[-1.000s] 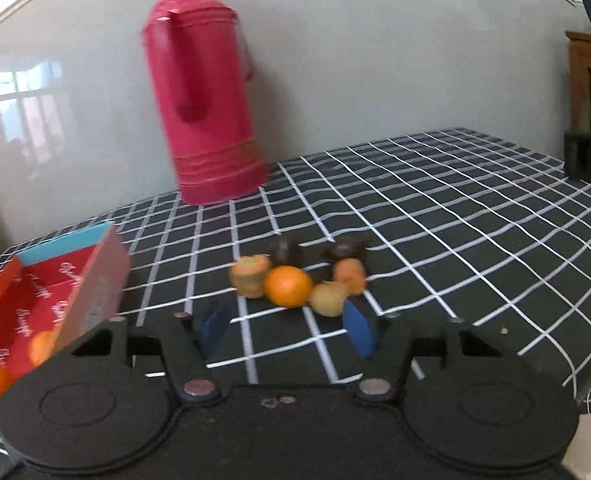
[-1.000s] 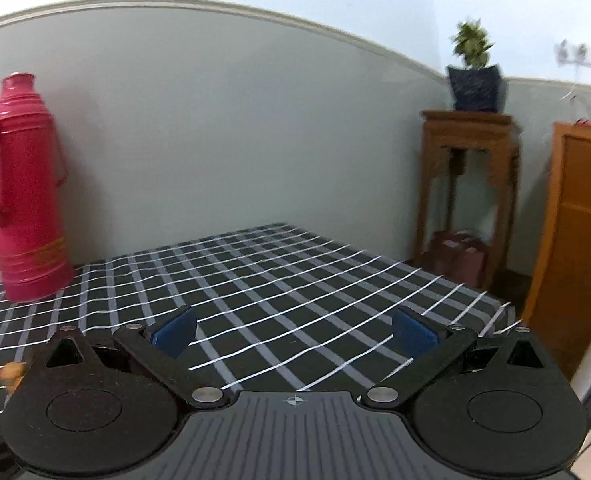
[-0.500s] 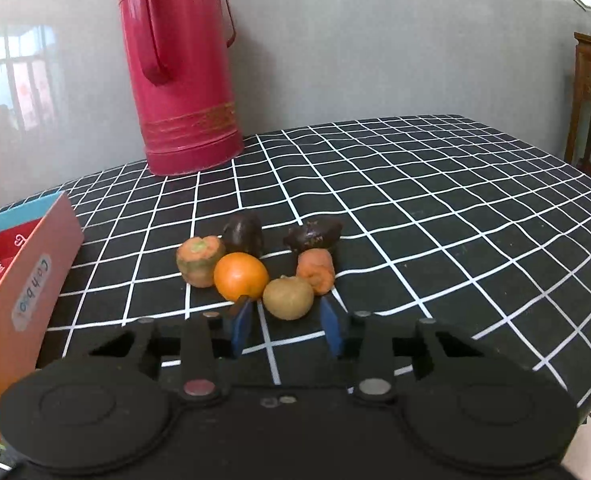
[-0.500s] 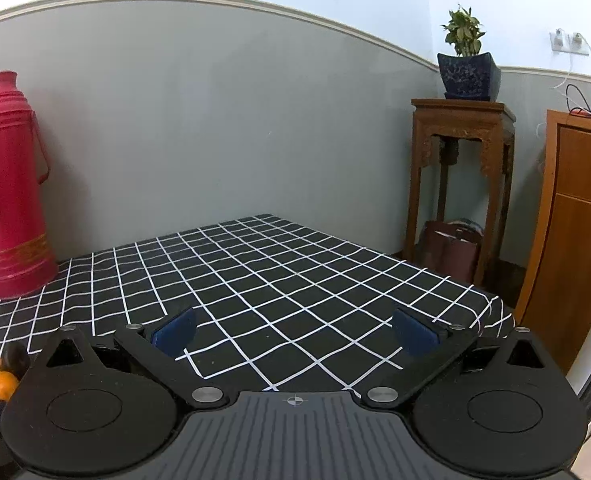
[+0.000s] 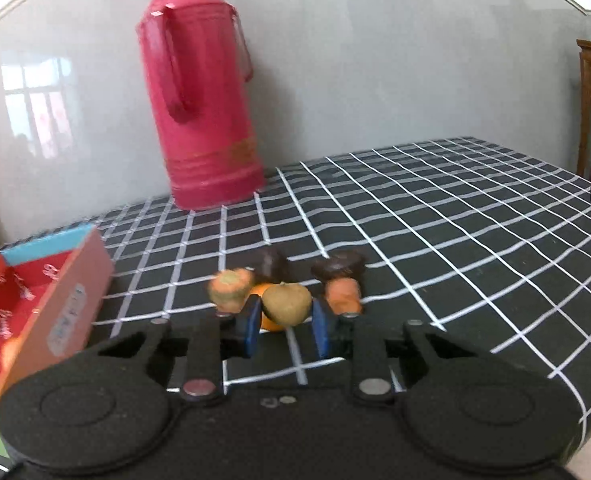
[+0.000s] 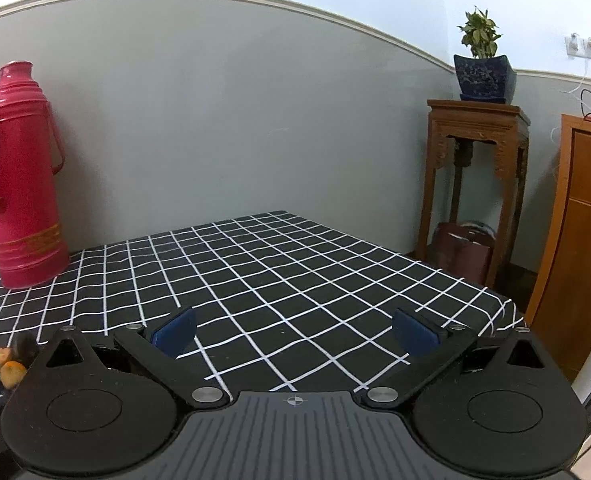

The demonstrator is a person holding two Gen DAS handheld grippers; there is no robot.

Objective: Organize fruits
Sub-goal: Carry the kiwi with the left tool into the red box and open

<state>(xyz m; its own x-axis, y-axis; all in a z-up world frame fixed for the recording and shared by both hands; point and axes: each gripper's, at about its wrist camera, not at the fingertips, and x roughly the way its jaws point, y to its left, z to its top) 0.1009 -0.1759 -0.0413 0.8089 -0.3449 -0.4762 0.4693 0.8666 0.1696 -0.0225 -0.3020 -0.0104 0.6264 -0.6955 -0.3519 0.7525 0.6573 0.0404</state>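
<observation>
Left wrist view, left gripper (image 5: 286,322) jaws clamped on one kiwi (image 5: 287,304), five fruits behind, right gripper (image 6: 294,334) jaws apart.

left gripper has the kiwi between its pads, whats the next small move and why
Probably carry it left to the red box. The left gripper looks shut on the brownish kiwi, which appears raised in front of the orange, and the box sits open at the left with orange fruit already inside.

My left gripper (image 5: 285,326) grips a brownish-green kiwi (image 5: 287,304) between its blue pads, lifted above the orange (image 5: 270,322). Behind it lie 2 dark fruits (image 5: 272,266), a cut-topped fruit (image 5: 231,290) and an orange-red one (image 5: 342,295).
</observation>
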